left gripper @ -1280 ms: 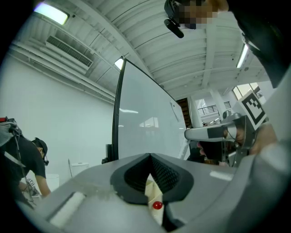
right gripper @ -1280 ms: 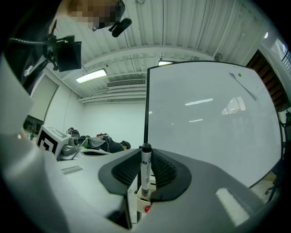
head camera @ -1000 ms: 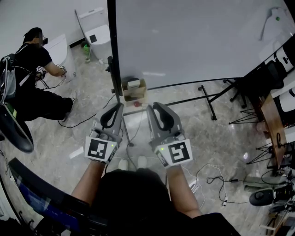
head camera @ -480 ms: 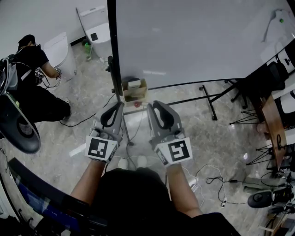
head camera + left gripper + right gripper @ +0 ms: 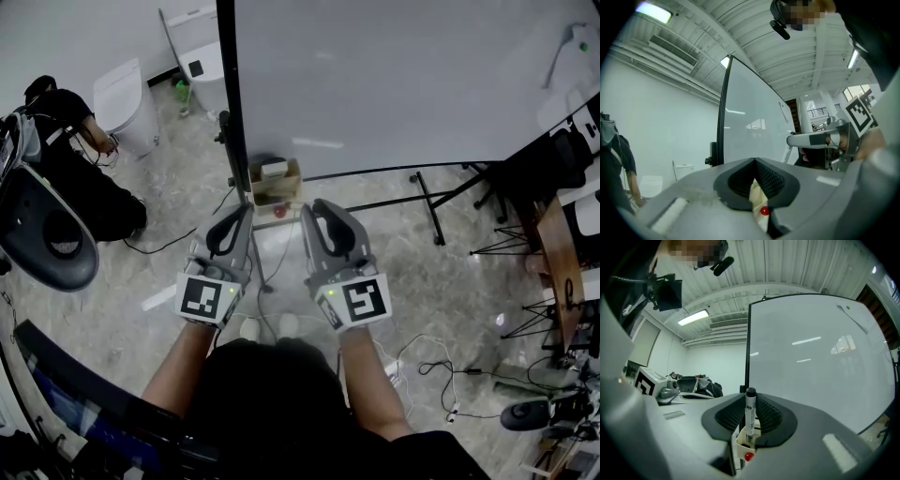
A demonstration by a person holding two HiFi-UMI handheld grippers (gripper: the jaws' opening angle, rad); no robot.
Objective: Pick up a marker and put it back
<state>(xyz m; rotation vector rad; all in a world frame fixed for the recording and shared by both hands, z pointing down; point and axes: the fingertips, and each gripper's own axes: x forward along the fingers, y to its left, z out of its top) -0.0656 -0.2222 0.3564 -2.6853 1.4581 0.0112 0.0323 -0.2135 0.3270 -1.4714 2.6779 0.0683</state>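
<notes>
The right gripper (image 5: 750, 403) pinches a white marker with a black cap (image 5: 750, 416) upright, close to the small beige box (image 5: 255, 187) at the lower left corner of the large whiteboard (image 5: 394, 84). The left gripper (image 5: 754, 163), just beside it, has its jaws pressed together on nothing.

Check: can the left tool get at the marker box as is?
Probably yes: the left tool sits just short of the box, nothing between them, though its jaws are shut.
</notes>
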